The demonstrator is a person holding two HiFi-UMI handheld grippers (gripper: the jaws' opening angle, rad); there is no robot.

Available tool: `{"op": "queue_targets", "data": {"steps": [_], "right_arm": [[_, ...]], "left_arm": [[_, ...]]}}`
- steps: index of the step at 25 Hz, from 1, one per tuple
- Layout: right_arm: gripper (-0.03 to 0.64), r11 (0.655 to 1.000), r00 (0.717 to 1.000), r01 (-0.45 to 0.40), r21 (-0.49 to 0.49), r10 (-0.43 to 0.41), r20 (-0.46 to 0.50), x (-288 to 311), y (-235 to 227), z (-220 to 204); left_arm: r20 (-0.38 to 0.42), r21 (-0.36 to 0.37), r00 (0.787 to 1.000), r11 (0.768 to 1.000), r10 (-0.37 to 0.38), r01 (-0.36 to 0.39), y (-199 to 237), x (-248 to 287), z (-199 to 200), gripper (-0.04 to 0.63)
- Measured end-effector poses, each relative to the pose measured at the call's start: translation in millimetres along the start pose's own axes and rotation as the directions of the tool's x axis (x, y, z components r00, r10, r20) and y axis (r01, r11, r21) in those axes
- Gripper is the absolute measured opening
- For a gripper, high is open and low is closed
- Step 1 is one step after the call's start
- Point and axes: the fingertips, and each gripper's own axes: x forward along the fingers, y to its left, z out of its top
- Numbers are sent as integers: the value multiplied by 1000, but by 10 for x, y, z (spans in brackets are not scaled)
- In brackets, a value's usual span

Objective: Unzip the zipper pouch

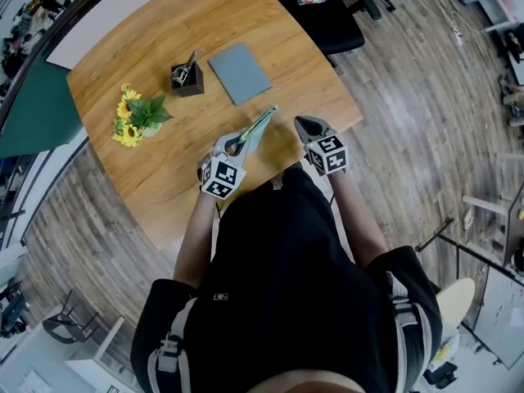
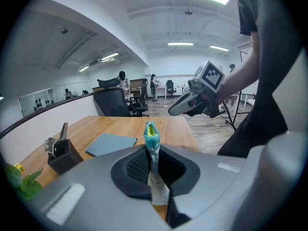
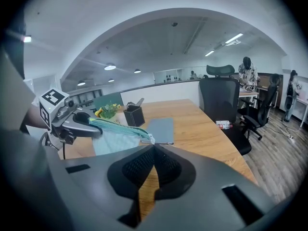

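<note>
The teal zipper pouch (image 1: 260,126) hangs above the wooden table (image 1: 188,166), with my left gripper (image 1: 237,144) shut on one end of it. In the left gripper view the pouch (image 2: 152,141) stands edge-on between the closed jaws of the left gripper (image 2: 153,163). My right gripper (image 1: 301,124) is shut with nothing in it, a short way right of the pouch's far end. In the right gripper view the pouch (image 3: 109,139) stretches from the left gripper (image 3: 96,129) to its white zipper pull (image 3: 150,139), which lies just beyond the tips of the right gripper (image 3: 154,149).
A grey notebook (image 1: 239,72), a black pen holder (image 1: 187,77) and yellow flowers (image 1: 135,118) sit on the far half of the table. A black office chair (image 1: 327,15) stands past the table's far right edge. Wooden floor lies to the right.
</note>
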Motion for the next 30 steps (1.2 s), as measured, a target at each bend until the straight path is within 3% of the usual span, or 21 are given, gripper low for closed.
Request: {"op": "queue_targets", "data": {"steps": [30], "right_arm": [[2,1000,1000,-18,-10,19,14,-14,97,22]], "left_arm": [[9,-15,1000,1000,27,-27,103,-47,34,5]]}}
